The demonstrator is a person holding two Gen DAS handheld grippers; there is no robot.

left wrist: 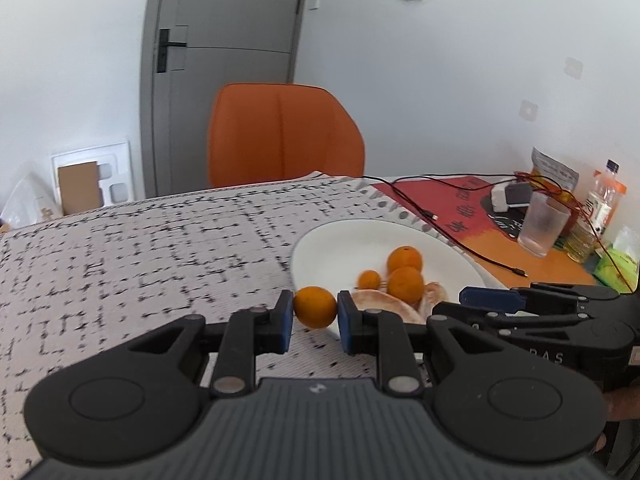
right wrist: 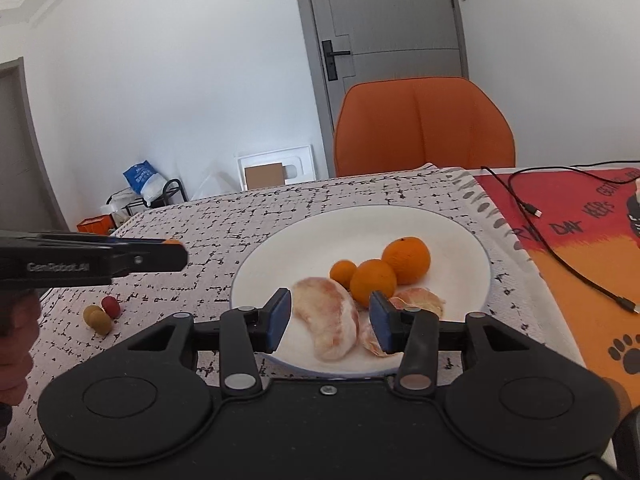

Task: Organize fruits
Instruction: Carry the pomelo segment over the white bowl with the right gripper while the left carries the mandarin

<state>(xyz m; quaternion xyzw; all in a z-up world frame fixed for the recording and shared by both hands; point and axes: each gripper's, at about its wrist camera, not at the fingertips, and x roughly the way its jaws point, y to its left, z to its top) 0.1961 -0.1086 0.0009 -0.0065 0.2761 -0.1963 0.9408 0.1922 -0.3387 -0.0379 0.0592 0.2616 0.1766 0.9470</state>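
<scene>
— Two blue pads are seen pressed against a small orange [left wrist: 315, 307] in the left gripper [left wrist: 314, 314], one on each side. How is the fruit described?

— It is round, evenly orange and matte, with its skin unbroken. It is held just at the near-left rim of the white plate [left wrist: 332, 248], above the patterned tablecloth [left wrist: 140, 248].

— And the right gripper [right wrist: 330, 320]?

— Its fingers are spread apart and nothing is gripped. Between them, lower down, a large peeled pomelo segment [right wrist: 330, 326] is seen lying on the plate [right wrist: 320, 232], pale pink with white pith. A smaller peeled piece [right wrist: 418, 304] is partly hidden behind the right pad.

— What else is held by the plate?

— Three whole oranges are clustered near its middle: a tiny one [right wrist: 343, 274], a medium one [right wrist: 373, 283] and the largest [right wrist: 406, 261], each touching its neighbour.

— Beyond the plate?

— Off to the left on the cloth, a small red fruit [right wrist: 111, 306] and two yellowish ones [right wrist: 97, 319] are grouped together. An orange chair [right wrist: 424, 126] is seen behind the table, and a cloudy plastic cup [left wrist: 542, 226] is set on the red mat [left wrist: 448, 196] with black cables [left wrist: 472, 248].
</scene>
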